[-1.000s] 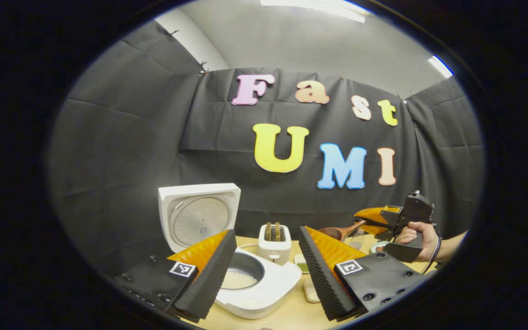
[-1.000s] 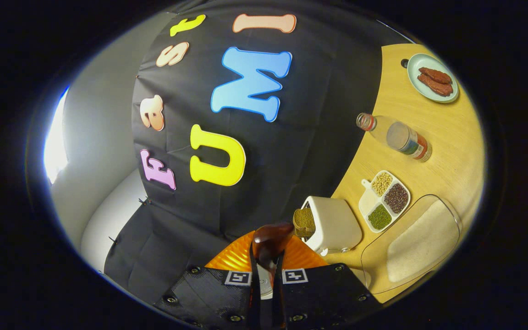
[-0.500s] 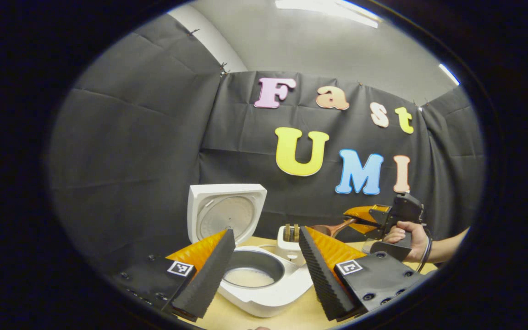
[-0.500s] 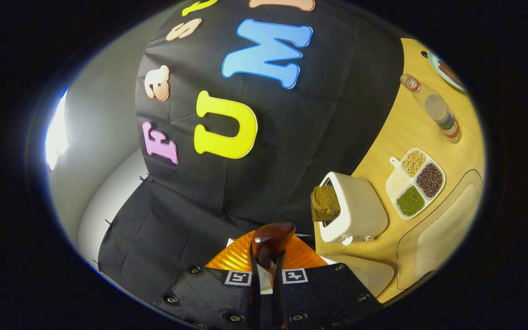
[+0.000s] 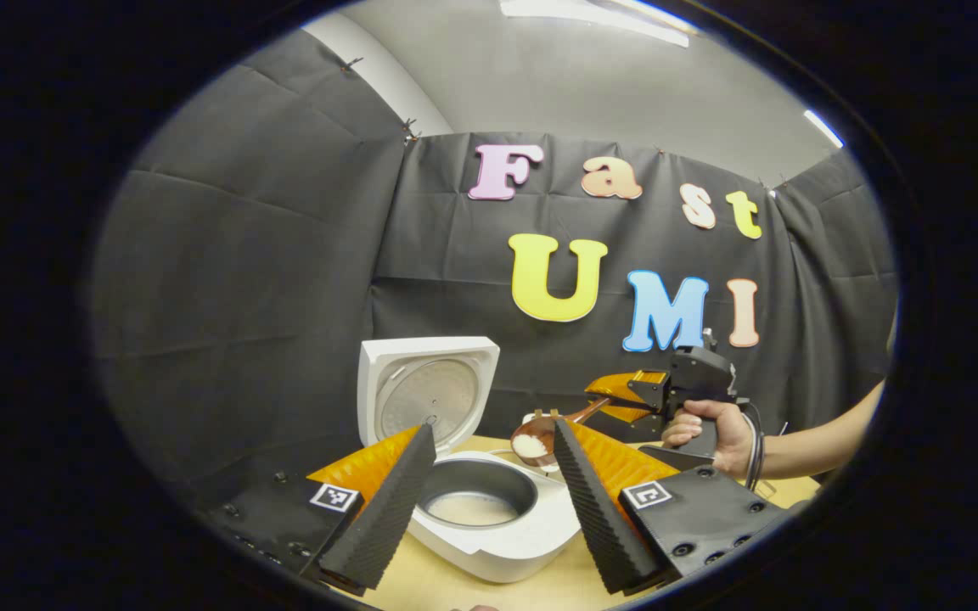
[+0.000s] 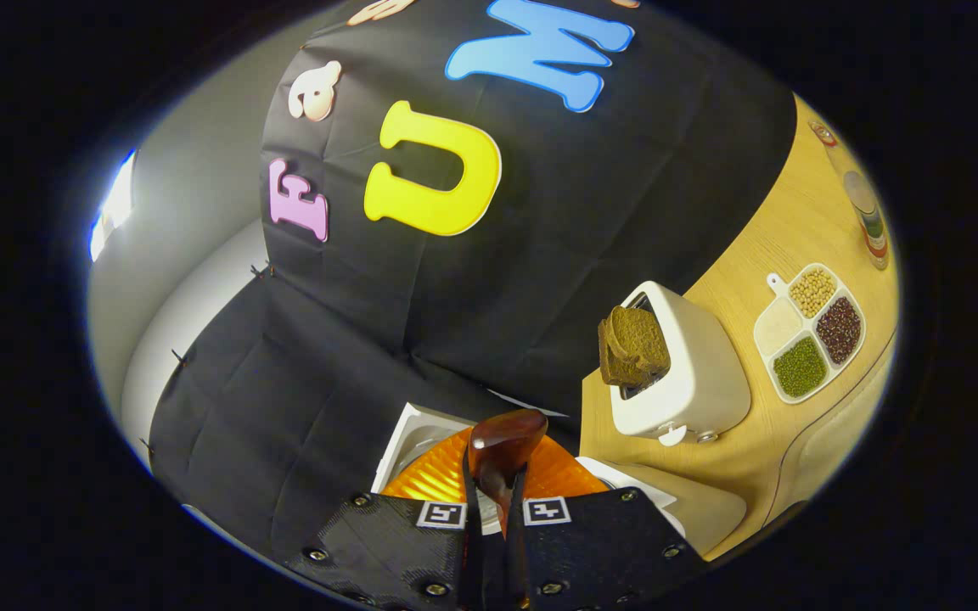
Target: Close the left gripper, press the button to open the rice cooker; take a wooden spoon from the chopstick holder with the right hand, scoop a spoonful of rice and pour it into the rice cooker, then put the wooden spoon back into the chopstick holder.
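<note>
The white rice cooker [image 5: 489,535] stands with its lid [image 5: 425,395] raised and some rice in its dark pot [image 5: 476,496]. My left gripper [image 5: 489,484] is open, one finger on each side of the pot, touching nothing. A hand holds my right gripper [image 5: 616,399] to the right of the cooker, shut on the wooden spoon [image 5: 540,437]. White rice lies in the spoon's bowl, which hangs over the cooker's right rim. In the right gripper view the spoon [image 6: 502,445] sticks out from between the shut fingers of my right gripper [image 6: 493,526], over the cooker's lid [image 6: 408,437].
A white toaster [image 6: 684,373] with brown bread [image 6: 633,344] stands on the wooden table [image 6: 761,424]. Farther right lie a divided dish of beans [image 6: 812,331] and a bottle [image 6: 867,216]. A clear container's edge [image 6: 829,433] shows near the table's front.
My right gripper has moved left with the spoon, from beside the toaster to over the cooker's right rim. The left gripper has barely moved.
</note>
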{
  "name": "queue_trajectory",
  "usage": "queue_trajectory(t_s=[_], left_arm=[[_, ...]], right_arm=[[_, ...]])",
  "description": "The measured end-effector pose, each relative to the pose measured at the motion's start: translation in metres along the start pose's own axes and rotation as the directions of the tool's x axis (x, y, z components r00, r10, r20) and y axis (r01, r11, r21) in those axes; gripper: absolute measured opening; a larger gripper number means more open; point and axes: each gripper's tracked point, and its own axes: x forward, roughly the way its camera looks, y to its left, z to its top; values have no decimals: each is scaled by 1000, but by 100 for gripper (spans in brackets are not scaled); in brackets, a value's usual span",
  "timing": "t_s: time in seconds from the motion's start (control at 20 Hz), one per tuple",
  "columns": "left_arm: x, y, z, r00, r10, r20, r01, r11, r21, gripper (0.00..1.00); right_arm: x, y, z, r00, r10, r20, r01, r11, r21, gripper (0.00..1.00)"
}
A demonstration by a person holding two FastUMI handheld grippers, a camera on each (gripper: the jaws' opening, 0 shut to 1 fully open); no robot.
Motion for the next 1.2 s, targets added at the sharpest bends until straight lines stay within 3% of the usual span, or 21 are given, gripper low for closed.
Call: queue_trajectory(t_s=[0.4, 0.5, 0.65, 0.8, 0.9, 1.2], left_arm=[[-16, 16, -8, 999, 42, -10, -42, 999, 29, 98], [-18, 18, -12, 999, 44, -14, -44, 999, 32, 97], [-19, 18, -15, 999, 43, -23, -43, 999, 27, 97], [-20, 21, -14, 999, 39, -16, -38, 999, 23, 99], [-20, 24, -14, 999, 42, -13, -42, 999, 21, 97], [-20, 32, -15, 999, 53, -4, -53, 999, 11, 97]], right_arm=[[42, 1, -46, 996, -37, -85, 18, 977, -214, 10], [53, 0, -58, 992, -65, -106, 28, 948, -318, 10], [62, 3, -76, 987, -90, -132, 13, 868, -497, 10], [70, 17, -91, 984, -91, -155, -35, 746, -665, 10], [73, 31, -100, 982, -75, -172, -85, 640, -763, 10], [56, 71, -139, 966, -1, -258, -249, 248, -936, 10]])
